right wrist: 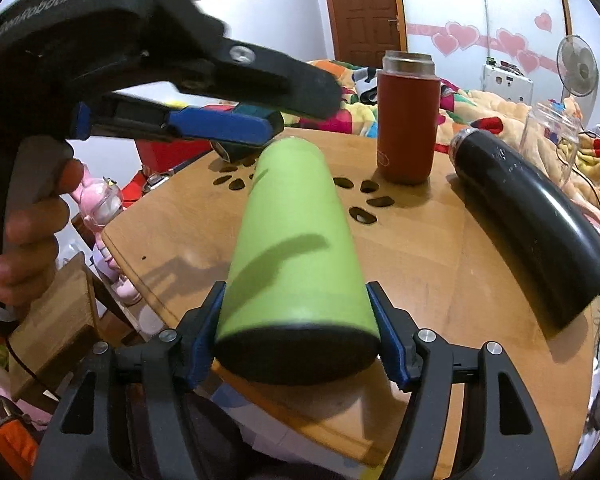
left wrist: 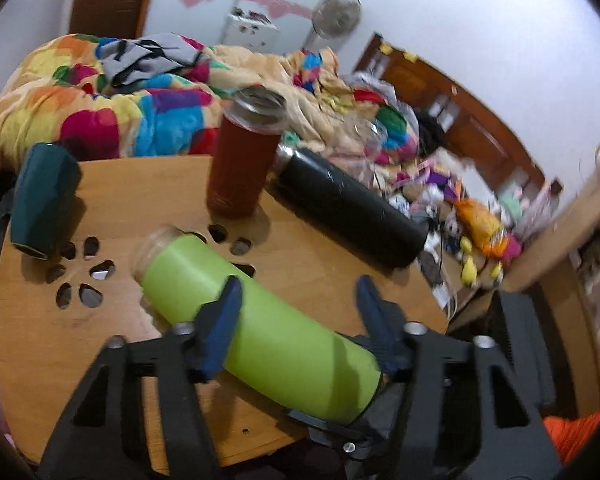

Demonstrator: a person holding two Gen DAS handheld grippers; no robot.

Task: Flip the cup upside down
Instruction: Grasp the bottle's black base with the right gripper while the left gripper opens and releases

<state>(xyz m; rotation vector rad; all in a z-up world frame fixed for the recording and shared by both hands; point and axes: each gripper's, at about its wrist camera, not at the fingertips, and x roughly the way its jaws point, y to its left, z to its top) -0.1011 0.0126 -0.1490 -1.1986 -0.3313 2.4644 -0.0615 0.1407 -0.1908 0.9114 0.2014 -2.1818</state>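
Observation:
A lime-green cup (right wrist: 296,240) lies on its side on the round wooden table (right wrist: 440,264), its dark base toward the right wrist camera. My right gripper (right wrist: 296,312) is shut on the cup near its base, blue pads pressed on both sides. In the left wrist view the green cup (left wrist: 260,320) runs diagonally, its mouth toward the table centre. My left gripper (left wrist: 298,304) is open, its blue fingers (left wrist: 224,320) straddling the cup without clamping it. The left gripper also shows in the right wrist view (right wrist: 220,124), above the cup's far end.
A red-brown flask (left wrist: 244,160) stands upright at the table centre. A black flask (left wrist: 352,208) lies on its side to the right. A dark teal cup (left wrist: 40,200) sits at the left edge. Flower-shaped holes (left wrist: 80,272) pierce the tabletop. A cluttered bed (left wrist: 140,92) lies behind.

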